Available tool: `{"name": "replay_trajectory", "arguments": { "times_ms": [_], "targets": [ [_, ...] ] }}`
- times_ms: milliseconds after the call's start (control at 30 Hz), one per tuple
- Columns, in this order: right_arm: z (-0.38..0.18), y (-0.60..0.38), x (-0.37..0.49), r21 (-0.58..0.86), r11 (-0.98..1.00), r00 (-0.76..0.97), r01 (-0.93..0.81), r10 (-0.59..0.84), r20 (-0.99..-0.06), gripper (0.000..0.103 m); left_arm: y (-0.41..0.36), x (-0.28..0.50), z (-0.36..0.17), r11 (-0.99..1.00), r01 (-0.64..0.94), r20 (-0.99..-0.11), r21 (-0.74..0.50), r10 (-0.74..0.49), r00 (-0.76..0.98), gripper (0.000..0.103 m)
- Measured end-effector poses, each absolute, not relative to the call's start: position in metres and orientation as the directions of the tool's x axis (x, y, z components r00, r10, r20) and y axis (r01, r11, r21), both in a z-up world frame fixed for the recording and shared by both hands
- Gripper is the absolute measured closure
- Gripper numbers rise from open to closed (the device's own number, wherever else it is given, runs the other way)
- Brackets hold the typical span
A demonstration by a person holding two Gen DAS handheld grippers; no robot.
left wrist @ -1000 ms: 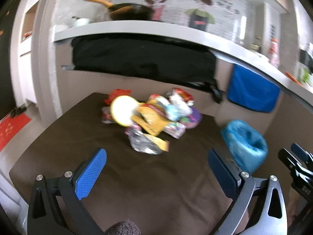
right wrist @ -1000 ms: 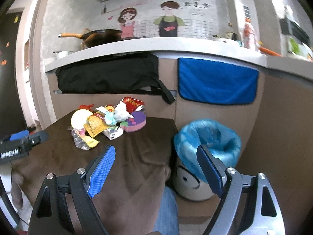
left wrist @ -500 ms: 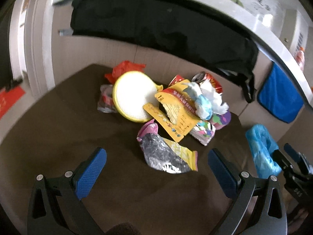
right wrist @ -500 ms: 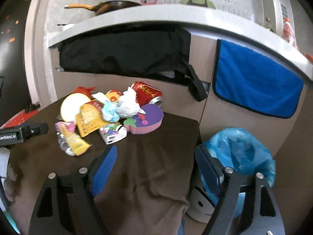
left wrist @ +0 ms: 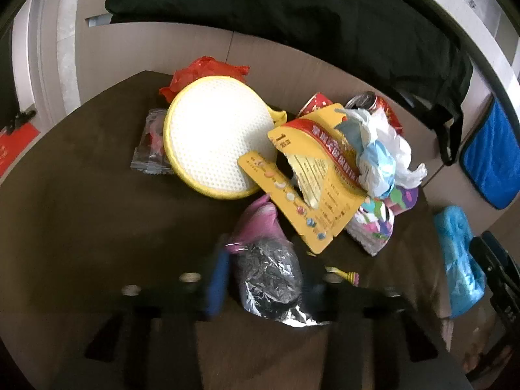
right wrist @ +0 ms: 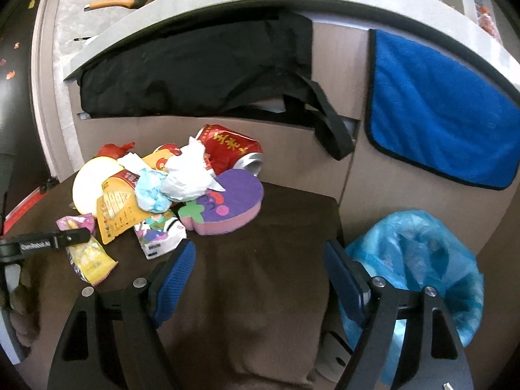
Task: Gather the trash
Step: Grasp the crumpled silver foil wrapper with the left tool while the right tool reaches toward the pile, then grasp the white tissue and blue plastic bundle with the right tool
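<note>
A brown cloth-covered table (left wrist: 97, 227) stands against a beige counter front, with a black bag (left wrist: 292, 16) hung under the counter's edge. Left wrist view: a heap of trash at the table's far side, comprising one round yellow-rimmed white pad (left wrist: 217, 136); one red plastic scrap (left wrist: 201, 71) behind it; one clear wrapper (left wrist: 151, 146) to its left, partly under it; one torn yellow card pack (left wrist: 312, 182) lying over the pad's right edge; crumpled white and blue tissue (left wrist: 380, 149) on top of the card; one red can (left wrist: 380, 107) behind. Nearest me, apart from the heap, one silver foil wrapper (left wrist: 269, 276) with a pink end, lying between the blurred fingers of my left gripper (left wrist: 266, 279), whose jaws are closing around it; whether the pads already press on it I cannot tell. A blue-lined bin (left wrist: 458, 260) shows at right, off the table. Right wrist view: same heap seen from the side, plus one purple grape-shaped sponge (right wrist: 230, 201) at the heap's right edge and one small printed carton (right wrist: 159, 234) in front. My right gripper (right wrist: 260, 269) stands wide apart over bare cloth, nothing between its blue pads (right wrist: 177, 276). The bin sits just beside the table's right corner, below a blue towel (right wrist: 435, 113) hanging on the counter front.
</note>
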State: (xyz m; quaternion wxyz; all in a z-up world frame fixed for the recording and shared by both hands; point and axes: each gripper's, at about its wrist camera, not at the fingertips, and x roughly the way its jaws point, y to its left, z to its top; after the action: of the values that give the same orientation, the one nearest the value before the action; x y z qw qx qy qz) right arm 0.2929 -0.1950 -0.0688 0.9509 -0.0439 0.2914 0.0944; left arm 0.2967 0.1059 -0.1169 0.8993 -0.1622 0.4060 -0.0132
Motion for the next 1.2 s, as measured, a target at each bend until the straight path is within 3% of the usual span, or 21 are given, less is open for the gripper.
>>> {"name": "replay_trajectory", "arguments": {
  "times_ms": [67,333,467,600,867,967,1067,1200],
  "targets": [
    [-0.065,-0.189,0.298,-0.029,0.972,0.808,-0.232,0.175,-0.563,0.025,0.111,0.295,-0.110,0.942,-0.098,-0.703,-0.320,-0.167,0.691,0.083],
    [-0.045,-0.146,0.325,-0.033,0.932,0.784,-0.360,0.284,-0.551,0.026,0.129,0.273,-0.076,0.959,-0.076,-0.620,-0.274,-0.116,0.776,0.083],
    [-0.042,-0.115,0.337,-0.063,0.903,0.769,-0.425,0.323,-0.552,0.034,0.136,0.266,-0.070,0.966,-0.075,-0.595,-0.248,-0.091,0.799,0.083],
    [-0.048,-0.083,0.351,-0.074,0.861,0.715,-0.503,0.367,-0.594,0.055,0.146,0.263,-0.066,0.962,-0.065,-0.574,-0.265,-0.103,0.812,0.083],
    [-0.080,-0.055,0.378,-0.132,0.864,0.684,-0.486,0.282,-0.672,0.057,0.162,0.263,-0.067,0.957,-0.065,-0.561,-0.281,-0.109,0.820,0.083],
    [-0.087,-0.056,0.384,-0.130,0.875,0.667,-0.466,0.250,-0.702,0.070,0.164,0.262,-0.065,0.957,-0.066,-0.557,-0.283,-0.108,0.823,0.083],
    [-0.067,-0.068,0.374,0.018,0.857,0.616,-0.515,0.385,-0.688,0.074,0.161,0.260,-0.055,0.961,-0.060,-0.543,-0.269,-0.101,0.834,0.083],
    [-0.037,-0.077,0.350,0.015,0.849,0.644,-0.528,0.412,-0.644,0.074,0.147,0.258,-0.030,0.973,-0.035,-0.509,-0.230,-0.090,0.856,0.083]
  ]
}}
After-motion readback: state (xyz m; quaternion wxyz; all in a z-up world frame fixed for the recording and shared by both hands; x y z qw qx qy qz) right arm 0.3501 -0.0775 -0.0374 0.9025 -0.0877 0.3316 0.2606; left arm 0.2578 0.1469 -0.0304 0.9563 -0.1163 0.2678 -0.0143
